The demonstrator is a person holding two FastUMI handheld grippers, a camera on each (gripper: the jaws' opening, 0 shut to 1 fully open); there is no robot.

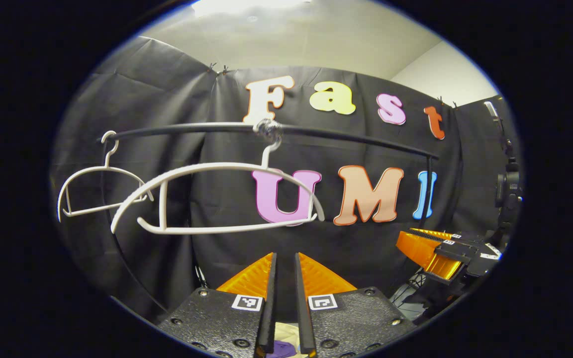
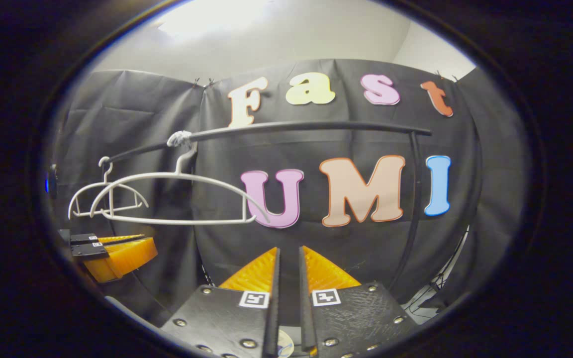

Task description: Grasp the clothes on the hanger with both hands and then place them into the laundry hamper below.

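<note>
I saw two bare white plastic hangers (image 1: 217, 199) on the black rail (image 1: 346, 135). My left gripper (image 1: 285, 278) and right gripper (image 2: 286, 273) were nearly closed, holding nothing. I couldn't see the clothes. I guessed they'd be soft and light; grab bunched folds.

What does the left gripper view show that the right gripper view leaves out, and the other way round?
The left gripper view adds the right gripper low on its right side, with a dark stand behind it at the edge. The right gripper view adds the left gripper low on its left side. Both share the black rail, the two bare white hangers hooked on it, and, at the bottom, that camera's own two fingers held close together.
</note>
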